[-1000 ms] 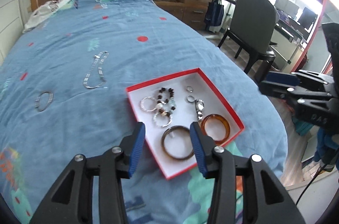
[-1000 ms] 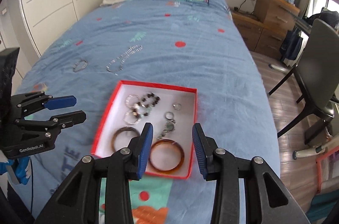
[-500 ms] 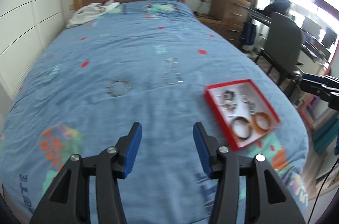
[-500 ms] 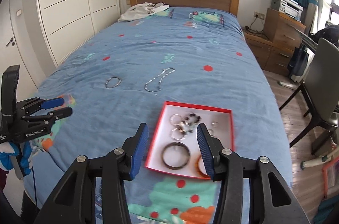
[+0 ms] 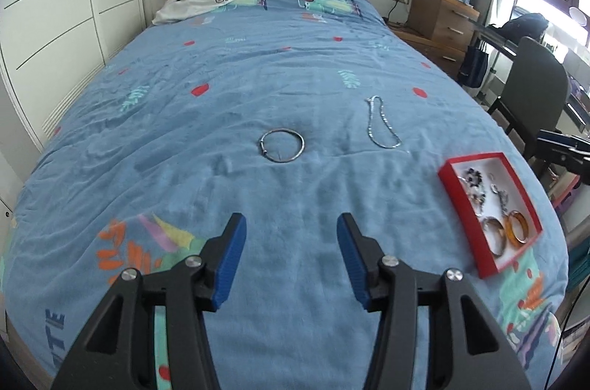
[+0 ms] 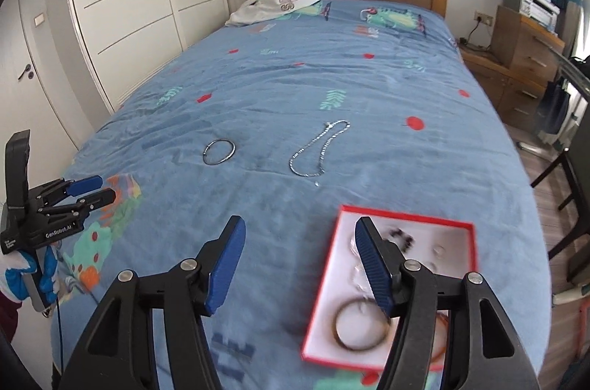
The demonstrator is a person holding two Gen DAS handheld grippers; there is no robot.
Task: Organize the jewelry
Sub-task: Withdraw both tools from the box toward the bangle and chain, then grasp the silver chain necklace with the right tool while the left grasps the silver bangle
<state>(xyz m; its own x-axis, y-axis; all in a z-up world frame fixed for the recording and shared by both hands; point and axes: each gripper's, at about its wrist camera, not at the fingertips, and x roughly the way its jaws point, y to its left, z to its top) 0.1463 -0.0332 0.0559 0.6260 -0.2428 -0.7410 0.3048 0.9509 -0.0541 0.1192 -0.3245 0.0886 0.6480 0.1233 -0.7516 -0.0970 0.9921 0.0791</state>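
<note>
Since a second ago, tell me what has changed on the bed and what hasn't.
Both grippers pulled back from over the red box. The left gripper now faces the metal bangle; the right gripper, its fingers opening, sits at the box's left edge. Neither held anything then or holds anything now. The bangle, the chain and the box lie where they were.

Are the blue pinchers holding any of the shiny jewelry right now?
No. The left gripper is open and empty; the right gripper is opening, nothing between its jaws.
</note>
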